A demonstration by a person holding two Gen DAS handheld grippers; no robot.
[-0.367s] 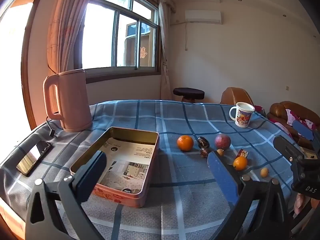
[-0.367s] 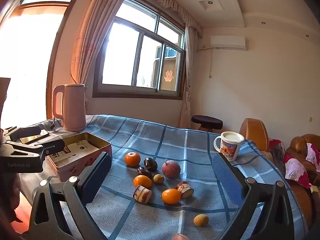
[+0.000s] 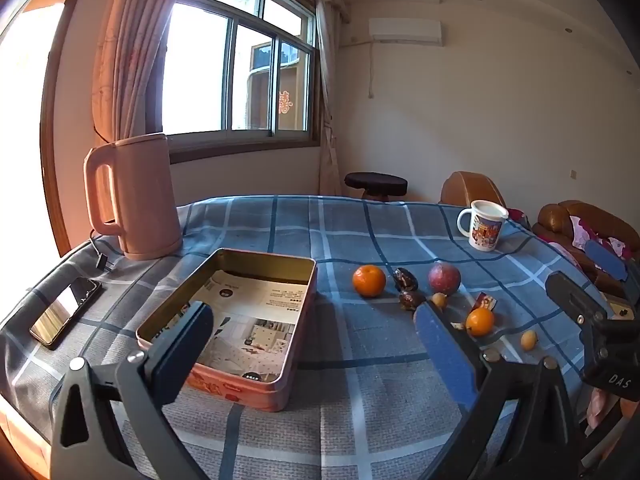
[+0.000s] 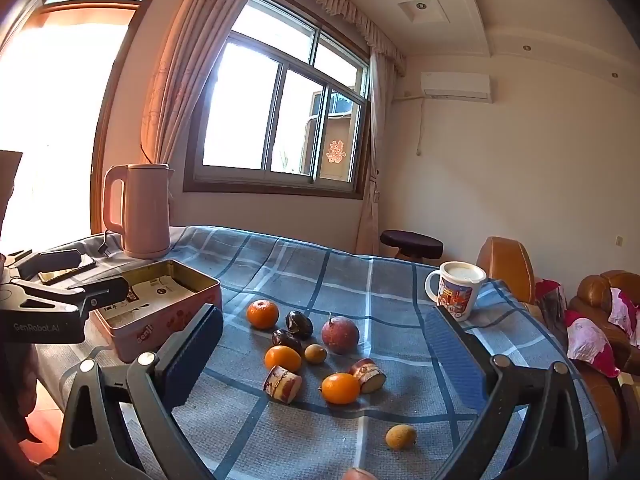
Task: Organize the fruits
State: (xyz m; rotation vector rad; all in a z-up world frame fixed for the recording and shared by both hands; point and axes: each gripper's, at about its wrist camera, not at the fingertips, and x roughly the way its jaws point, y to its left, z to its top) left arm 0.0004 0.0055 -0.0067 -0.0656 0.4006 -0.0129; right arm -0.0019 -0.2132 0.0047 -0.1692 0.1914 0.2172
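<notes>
Sunlit curtained window, cream walls, wall air-conditioner, brown sofa

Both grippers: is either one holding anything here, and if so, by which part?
Nothing is held. The left gripper and right gripper both stand wide open with only air between their pads; the fruits, such as the mandarin, lie untouched on the tablecloth.

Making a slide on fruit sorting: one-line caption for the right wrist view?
Open right gripper faces scattered fruit on the plaid tablecloth, tin box at left.
</notes>
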